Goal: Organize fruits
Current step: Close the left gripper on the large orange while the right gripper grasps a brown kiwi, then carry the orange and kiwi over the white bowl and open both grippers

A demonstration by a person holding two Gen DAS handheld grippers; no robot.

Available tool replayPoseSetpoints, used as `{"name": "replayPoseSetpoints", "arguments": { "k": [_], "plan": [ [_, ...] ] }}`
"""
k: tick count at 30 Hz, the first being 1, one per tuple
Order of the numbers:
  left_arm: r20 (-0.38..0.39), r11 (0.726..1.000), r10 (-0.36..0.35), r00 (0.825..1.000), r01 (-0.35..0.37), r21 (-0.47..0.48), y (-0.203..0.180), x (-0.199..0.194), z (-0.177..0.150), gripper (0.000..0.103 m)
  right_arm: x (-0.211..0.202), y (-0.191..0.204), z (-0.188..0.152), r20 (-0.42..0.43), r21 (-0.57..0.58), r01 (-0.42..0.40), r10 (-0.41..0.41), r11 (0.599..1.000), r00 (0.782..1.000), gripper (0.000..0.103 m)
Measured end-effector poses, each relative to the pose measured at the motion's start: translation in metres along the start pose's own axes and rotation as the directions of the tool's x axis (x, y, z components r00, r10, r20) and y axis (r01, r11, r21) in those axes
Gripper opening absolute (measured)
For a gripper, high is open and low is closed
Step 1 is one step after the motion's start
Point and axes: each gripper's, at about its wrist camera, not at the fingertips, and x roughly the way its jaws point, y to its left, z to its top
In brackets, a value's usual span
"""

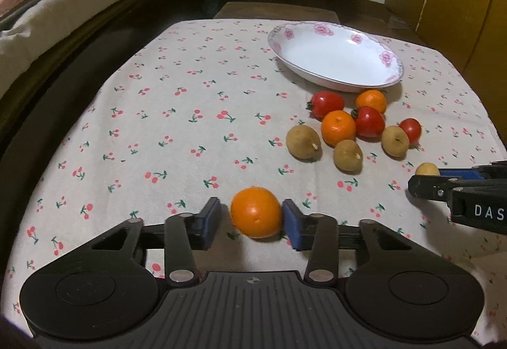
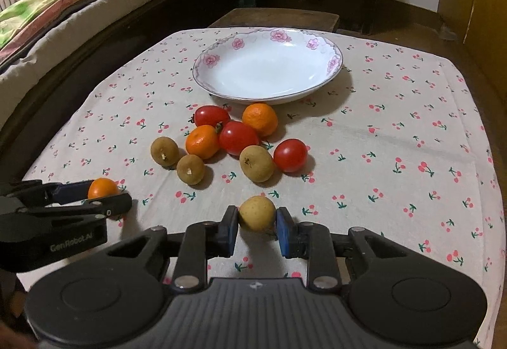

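White plate (image 2: 332, 64) holds nothing — fruits lie beside it on the cloth (image 2: 396, 133).

A plate (image 2: 268, 70) sat at the far middle of the tablecloth (image 2: 396, 133). Just near of it lay a cluster of tomatoes (image 2: 238, 137), tangerines (image 2: 259, 118) and longans (image 2: 256, 163). Nearer still, a lone tangerine (image 1: 256, 212) lay left and a lone longan (image 2: 256, 212) right.

Black tool (image 1: 252, 222) — blue pads (image 1: 291, 225), silver rivets.
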Motion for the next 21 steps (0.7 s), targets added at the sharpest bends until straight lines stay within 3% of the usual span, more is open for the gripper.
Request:
{"name": "replayPoseSetpoints", "arguments": {
  "k": [5,13,21],
  "plan": [
    [-0.001,1.0,0.011,1.0,-0.011,0.018,-0.006,-0.001,0.0,0.041,-0.008,0.001,-0.004,0.002,-0.008,-0.01,0.01,1.0,1.0,0.027],
    [-0.01,0.999,0.023,1.0,-0.023,0.023,-0.008,-0.012,0.002,0.041,-0.032,0.0,-0.004,0.039,-0.017,-0.012,0.012,1.0,0.999,0.027],
    [0.057,0.999,-0.035,0.998,0.034,0.023,-0.014,-0.021,0.033,0.041,-0.036,-0.008,0.015,0.065,0.017,-0.009,0.008,1.0,0.998,0.027]
  ]
}}
